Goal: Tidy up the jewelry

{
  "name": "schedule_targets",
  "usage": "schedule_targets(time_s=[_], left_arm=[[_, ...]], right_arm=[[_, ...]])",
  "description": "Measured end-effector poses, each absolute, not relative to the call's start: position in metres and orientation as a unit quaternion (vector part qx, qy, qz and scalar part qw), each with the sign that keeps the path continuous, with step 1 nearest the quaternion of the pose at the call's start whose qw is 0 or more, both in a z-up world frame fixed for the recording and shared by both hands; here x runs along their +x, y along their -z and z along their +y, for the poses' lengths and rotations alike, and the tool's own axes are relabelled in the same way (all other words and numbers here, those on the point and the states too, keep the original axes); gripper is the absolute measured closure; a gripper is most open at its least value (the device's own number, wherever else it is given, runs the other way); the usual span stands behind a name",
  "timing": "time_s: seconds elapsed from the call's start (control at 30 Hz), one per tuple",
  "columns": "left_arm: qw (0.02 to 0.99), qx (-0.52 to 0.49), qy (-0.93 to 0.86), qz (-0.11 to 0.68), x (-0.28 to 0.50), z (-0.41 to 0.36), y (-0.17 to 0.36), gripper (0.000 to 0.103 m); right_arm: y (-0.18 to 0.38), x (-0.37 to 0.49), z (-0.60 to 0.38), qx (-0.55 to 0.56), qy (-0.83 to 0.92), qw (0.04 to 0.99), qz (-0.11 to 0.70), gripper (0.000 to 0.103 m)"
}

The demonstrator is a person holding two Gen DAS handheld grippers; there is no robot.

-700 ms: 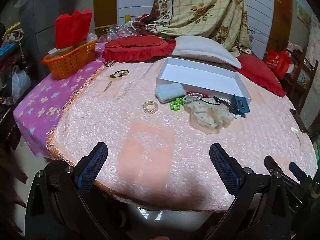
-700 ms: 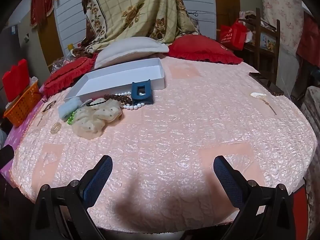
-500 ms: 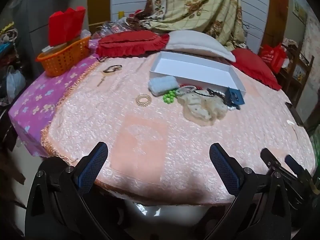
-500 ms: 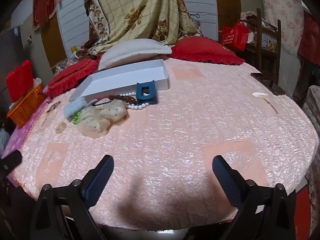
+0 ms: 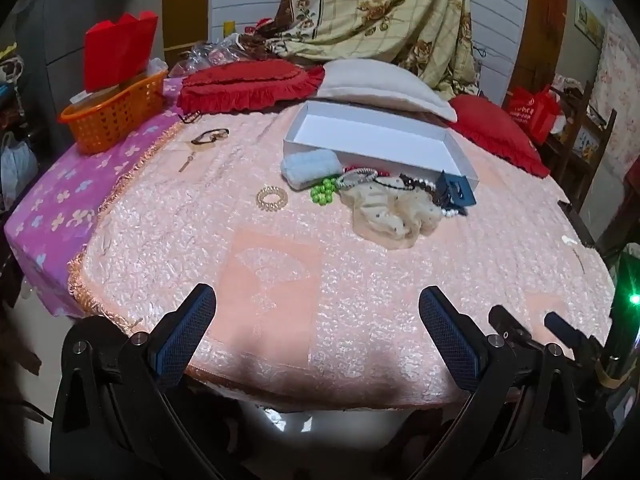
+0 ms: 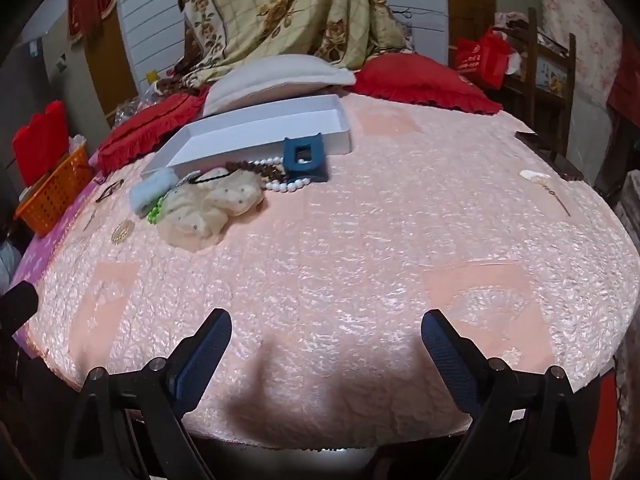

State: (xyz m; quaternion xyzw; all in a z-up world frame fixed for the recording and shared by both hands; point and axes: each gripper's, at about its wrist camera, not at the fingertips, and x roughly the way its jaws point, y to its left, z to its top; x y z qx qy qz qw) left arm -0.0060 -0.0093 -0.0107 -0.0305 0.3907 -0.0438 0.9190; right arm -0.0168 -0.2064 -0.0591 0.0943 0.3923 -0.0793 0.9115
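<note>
A: What differs from a moment ago?

B: Both views sit lower and nearer the bed's edge; nothing on the pink bedspread [image 5: 280,264] has shifted.

A: The tongs?

B: The left gripper [image 5: 316,312] and right gripper [image 6: 326,334] gape wide, gripping nothing.

A: Containers?

B: 1 white box [image 5: 384,142], seemingly bare inside. The jewelry pile [image 5: 384,196] lies just before it. The orange basket [image 5: 114,114] holds 1 red bag [image 5: 118,52].

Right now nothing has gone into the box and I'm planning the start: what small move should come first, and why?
Probably bring the left gripper forward toward the gold coil hair tie. Both grippers are open and hold nothing, the white box looks empty, and that tie lies alone on the pink bedspread, apart from the tangled pile.
</note>
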Motion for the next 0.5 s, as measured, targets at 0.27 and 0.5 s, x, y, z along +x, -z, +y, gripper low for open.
schedule_targets(time_s=[0.27, 0.5], left_arm=[[0.923, -0.033, 0.03, 0.381, -0.005, -0.003, 0.012, 0.001], [0.923, -0.014, 0.031, 0.384, 0.011, 0.007, 0.012, 0.001]], right_arm=[[0.058, -0.02, -0.192, 0.071, 0.063, 0.916, 0.389, 0.008], [0.046, -0.013, -0.215, 0.082, 0.085, 0.922, 0.369, 0.008]])
